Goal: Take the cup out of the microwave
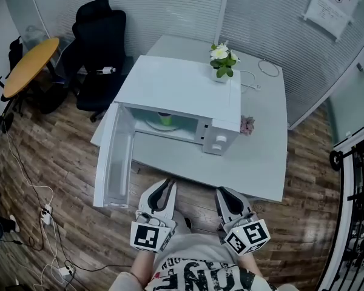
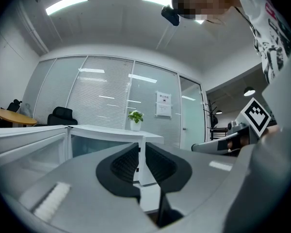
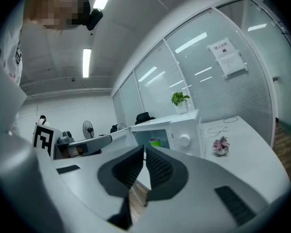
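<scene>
Since the door (image 1: 112,156) hangs wide open at far left, a careless reach by the left gripper (image 1: 164,187) (narrow slit, empty) could clip it. The green cup (image 1: 165,119) sits inside the microwave (image 1: 182,90) and will probably tip if the jaws don't widen first. The right gripper (image 1: 225,191) has its tips together, empty. The wall notice (image 1: 331,2) print is too small to read.
</scene>
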`<state>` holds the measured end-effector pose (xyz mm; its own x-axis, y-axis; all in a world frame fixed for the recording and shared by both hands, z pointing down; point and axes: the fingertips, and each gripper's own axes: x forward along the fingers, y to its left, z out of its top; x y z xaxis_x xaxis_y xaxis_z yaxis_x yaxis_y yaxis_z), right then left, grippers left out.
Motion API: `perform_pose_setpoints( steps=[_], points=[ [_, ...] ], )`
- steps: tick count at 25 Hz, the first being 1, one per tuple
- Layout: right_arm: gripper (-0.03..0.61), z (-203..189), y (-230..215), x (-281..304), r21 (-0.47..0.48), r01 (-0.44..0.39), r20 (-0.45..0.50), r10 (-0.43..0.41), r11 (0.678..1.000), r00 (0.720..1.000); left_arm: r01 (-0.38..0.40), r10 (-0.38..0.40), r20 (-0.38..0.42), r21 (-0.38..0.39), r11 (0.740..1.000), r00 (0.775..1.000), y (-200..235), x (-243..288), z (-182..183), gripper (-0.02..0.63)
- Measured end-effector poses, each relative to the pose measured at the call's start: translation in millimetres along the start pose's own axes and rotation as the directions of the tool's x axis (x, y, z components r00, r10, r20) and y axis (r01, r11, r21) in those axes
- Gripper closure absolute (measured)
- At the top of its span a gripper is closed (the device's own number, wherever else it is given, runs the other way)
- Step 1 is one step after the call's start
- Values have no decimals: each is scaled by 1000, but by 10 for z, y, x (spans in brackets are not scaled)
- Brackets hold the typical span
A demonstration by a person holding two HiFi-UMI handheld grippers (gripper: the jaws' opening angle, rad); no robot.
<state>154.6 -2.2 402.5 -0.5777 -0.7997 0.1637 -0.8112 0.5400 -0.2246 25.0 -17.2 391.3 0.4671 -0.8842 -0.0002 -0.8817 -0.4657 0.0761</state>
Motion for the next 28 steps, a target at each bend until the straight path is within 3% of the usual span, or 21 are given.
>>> perform_pose_setpoints(
  steps=[11,28],
  points=[
    [555,32,-188,378,15,20,-31,-20,1000,999,-1,1,-19,-13,1000,1000,329,430,-5,578],
    [555,135,-228,1359,12,76,-44,-75,997,996,90,-91,-93,-18,996,991,1064,901,-111,578]
  ],
)
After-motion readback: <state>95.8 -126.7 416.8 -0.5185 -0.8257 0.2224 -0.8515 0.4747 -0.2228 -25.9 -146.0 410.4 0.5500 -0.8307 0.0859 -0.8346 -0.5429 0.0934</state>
